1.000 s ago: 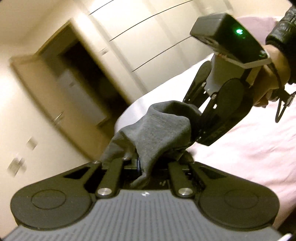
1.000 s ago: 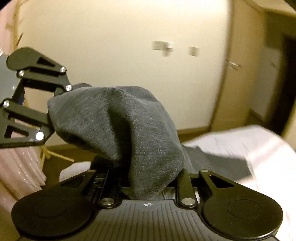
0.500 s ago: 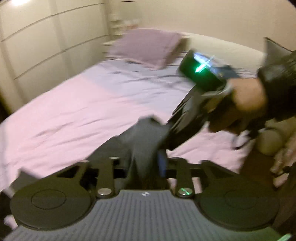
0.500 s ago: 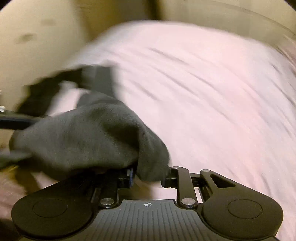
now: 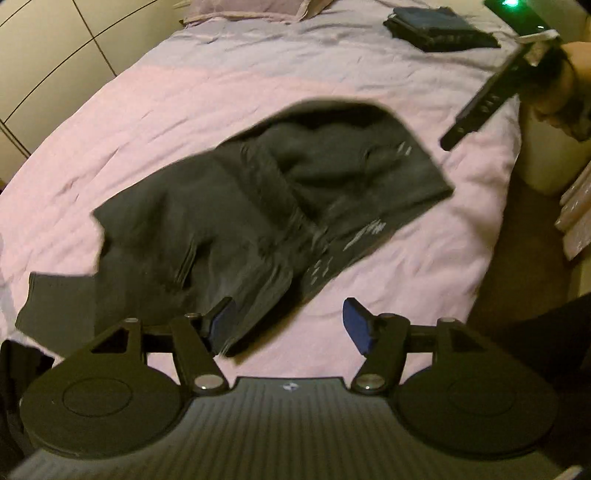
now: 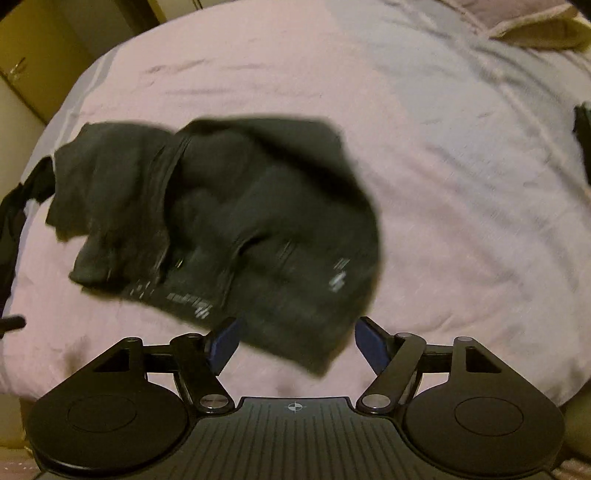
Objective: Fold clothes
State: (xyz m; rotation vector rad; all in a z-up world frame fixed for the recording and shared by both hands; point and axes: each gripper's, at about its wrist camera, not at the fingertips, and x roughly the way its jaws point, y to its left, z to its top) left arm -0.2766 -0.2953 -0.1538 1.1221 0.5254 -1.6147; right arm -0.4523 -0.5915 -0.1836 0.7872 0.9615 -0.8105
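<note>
A dark grey garment (image 5: 258, 206) with small white print lies crumpled and motion-blurred on the pink bedsheet (image 5: 184, 96). My left gripper (image 5: 290, 325) hangs just above its near edge. Its jaws are opening, and the cloth edge lies beside the left blue pad (image 5: 221, 321), not pinched. In the right wrist view the same garment (image 6: 229, 221) spreads in front of my right gripper (image 6: 297, 341). Those jaws are opening too; a blurred corner of cloth sits in the gap, clear of the pads. The right gripper (image 5: 480, 103) also shows at the upper right of the left wrist view, held by a hand.
A folded stack of dark clothes (image 5: 439, 27) rests at the far end of the bed near a pillow (image 5: 251, 9). Wardrobe doors (image 5: 44, 55) stand to the left. Another dark cloth (image 6: 14, 206) hangs off the bed's left edge. Floor shows to the right (image 5: 524, 258).
Both grippers swung from facing the walls down to the bed, let go of the grey garment and opened. The garment has dropped from between the grippers onto the sheet.
</note>
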